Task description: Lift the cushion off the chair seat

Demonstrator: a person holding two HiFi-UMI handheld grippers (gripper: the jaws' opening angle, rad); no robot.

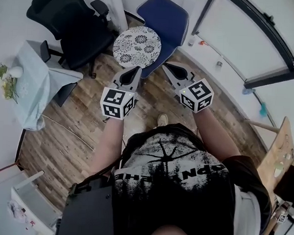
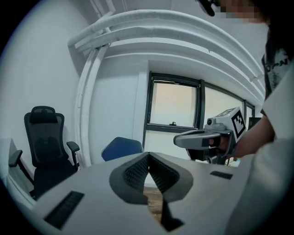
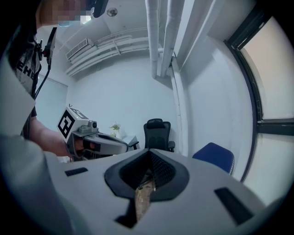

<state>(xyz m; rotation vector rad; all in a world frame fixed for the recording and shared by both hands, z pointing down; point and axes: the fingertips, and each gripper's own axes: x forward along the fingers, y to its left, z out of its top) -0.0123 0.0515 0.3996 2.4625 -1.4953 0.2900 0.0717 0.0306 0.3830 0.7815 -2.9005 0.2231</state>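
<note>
Round white floral-print cushion (image 1: 137,47) lies flat on the seat of the blue fabric chair (image 1: 168,16), near the front edge. Left gripper (image 1: 136,69) and right gripper (image 1: 166,66) are both pressed together, empty, just short of it. Risk: unopened tips shove the cushion off the seat edge instead of pinching it.

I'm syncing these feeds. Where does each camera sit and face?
Head view: on the person's head, looking down at the cushion on the blue chair; forearms, left hand-held gripper and right hand-held gripper show.
Left gripper view: rides the left one, faces the window; right one shows.
Right gripper view: rides the right one, faces the black chair; left one shows.
Shared: both gripper views show the blue chair.
</note>
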